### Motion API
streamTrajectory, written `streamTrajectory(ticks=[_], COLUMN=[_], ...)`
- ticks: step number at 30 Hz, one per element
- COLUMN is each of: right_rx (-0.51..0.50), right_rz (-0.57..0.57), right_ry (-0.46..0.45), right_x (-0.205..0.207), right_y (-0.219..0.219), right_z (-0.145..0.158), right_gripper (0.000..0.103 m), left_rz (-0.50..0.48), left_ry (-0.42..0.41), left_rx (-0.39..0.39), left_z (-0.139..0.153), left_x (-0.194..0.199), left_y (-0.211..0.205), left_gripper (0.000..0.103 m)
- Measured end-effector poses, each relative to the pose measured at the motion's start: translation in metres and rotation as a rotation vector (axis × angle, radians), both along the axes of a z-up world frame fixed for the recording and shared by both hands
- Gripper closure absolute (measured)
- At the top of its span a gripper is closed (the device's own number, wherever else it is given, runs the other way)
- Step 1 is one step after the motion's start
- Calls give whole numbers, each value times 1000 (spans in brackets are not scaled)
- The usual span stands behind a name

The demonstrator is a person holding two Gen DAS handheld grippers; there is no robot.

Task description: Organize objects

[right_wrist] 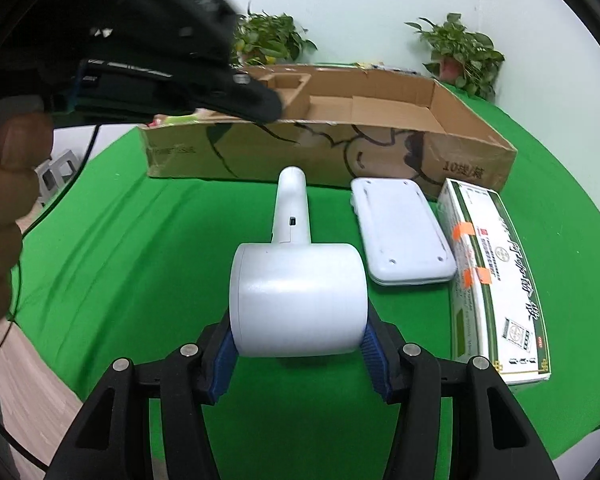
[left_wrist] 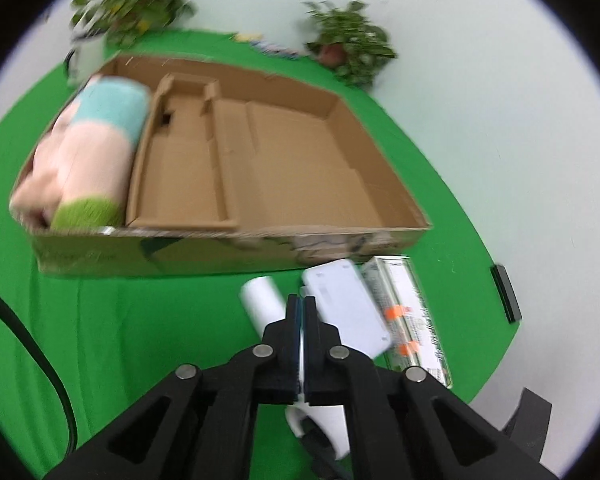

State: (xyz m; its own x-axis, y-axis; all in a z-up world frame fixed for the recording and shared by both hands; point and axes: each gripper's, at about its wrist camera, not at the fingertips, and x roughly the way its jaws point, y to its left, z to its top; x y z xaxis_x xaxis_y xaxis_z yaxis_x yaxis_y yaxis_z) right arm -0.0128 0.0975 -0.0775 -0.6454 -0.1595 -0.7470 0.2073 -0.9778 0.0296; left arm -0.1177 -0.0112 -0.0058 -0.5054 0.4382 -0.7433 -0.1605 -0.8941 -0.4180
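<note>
White lint roller pinched at both drum ends by right gripper, handle pointing ahead toward cardboard box. Left gripper pressed together, holding nothing.

Matt cardboard box, smooth white plastic lint roller, green cloth table cover, fluffy towel roll

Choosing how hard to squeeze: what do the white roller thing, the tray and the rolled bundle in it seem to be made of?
Roller: smooth matte white plastic, judging by its even sheen and moulded seams. Tray: brown cardboard, with creased folds and raw edges. Bundle: soft fuzzy cloth, probably a towel; it is blurred.
</note>
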Motion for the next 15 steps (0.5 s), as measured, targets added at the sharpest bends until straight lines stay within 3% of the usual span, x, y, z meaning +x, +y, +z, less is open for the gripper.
streamTrajectory(ticks=[1, 3, 6, 10, 14, 15], right_rx=[-1, -5, 28, 9, 13, 12], right_rz=[-4, -6, 15, 54, 75, 82], right_ry=[-17, -43, -60, -88, -74, -75], right_x=[-1, -1, 1, -8, -19, -22], right_y=[1, 4, -1, -5, -9, -10], right_z=[-2, -5, -6, -3, 5, 5], right_gripper=[51, 51, 49, 35, 33, 37], left_rz=[11, 27, 11, -42, -55, -57], left_ry=[-20, -71, -142, -213, -257, -261], left_rx=[-2, 31, 85, 119, 137, 136], left_z=[-6, -20, -41, -61, -74, -75], left_x=[-3, -9, -16, -25, -33, -34], left_y=[-4, -13, -15, -6, 0, 0], left_gripper=[79, 63, 62, 62, 62, 62])
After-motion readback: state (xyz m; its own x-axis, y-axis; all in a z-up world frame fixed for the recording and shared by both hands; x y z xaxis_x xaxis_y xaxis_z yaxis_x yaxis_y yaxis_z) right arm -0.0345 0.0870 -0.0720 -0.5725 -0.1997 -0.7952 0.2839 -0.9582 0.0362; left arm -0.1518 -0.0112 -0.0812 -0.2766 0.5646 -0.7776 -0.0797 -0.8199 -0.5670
